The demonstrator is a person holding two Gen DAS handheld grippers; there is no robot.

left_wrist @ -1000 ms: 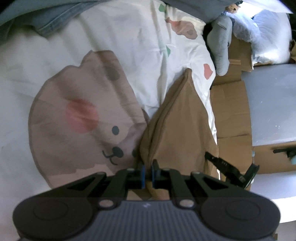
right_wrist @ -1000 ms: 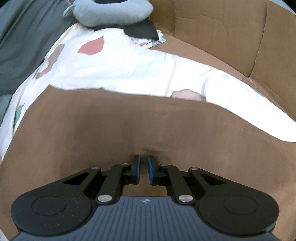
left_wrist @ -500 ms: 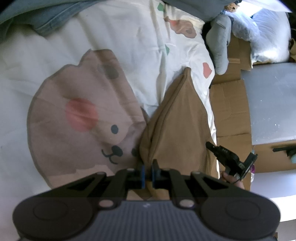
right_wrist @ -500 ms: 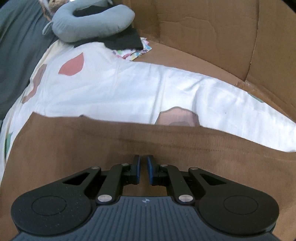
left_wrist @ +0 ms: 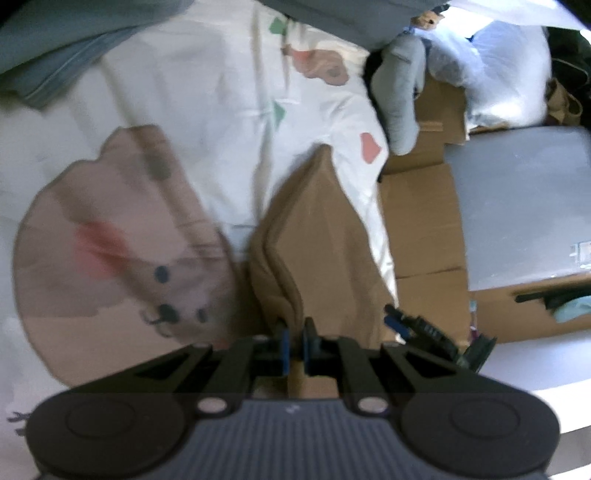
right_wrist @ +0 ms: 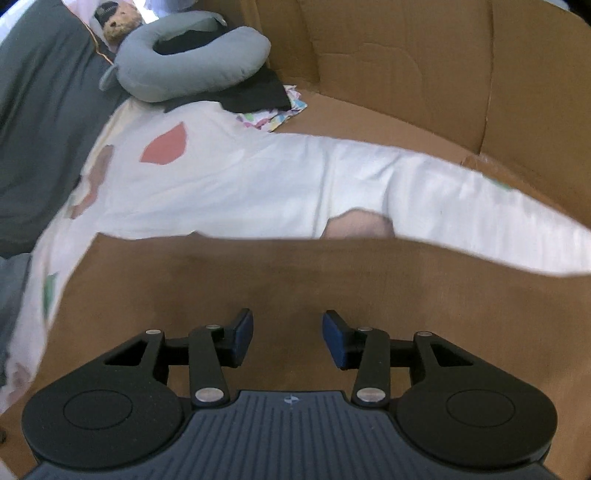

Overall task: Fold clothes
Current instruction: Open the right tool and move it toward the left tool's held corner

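Observation:
A brown garment (left_wrist: 317, 229) lies on a white bedsheet (left_wrist: 221, 96) printed with a big bear face. In the left wrist view it runs away from me in a long folded strip, and my left gripper (left_wrist: 294, 341) is shut on its near edge. In the right wrist view the same brown garment (right_wrist: 295, 288) spreads flat across the lower half. My right gripper (right_wrist: 288, 336) stands open just above it, with nothing between its fingers. The right gripper (left_wrist: 421, 328) also shows at the garment's right edge in the left wrist view.
A grey neck pillow (right_wrist: 192, 70) and dark clothing (right_wrist: 255, 94) lie at the bed's far end, beside a small teddy bear (right_wrist: 118, 22). Cardboard walls (right_wrist: 406, 66) border the bed on the right. Denim fabric (left_wrist: 55, 62) sits at the upper left, a dark grey blanket (right_wrist: 40, 129) on the left.
My right gripper has opened and let go of the brown garment, which now lies lower and flatter. My left gripper stays shut on the edge; its view has shifted slightly.

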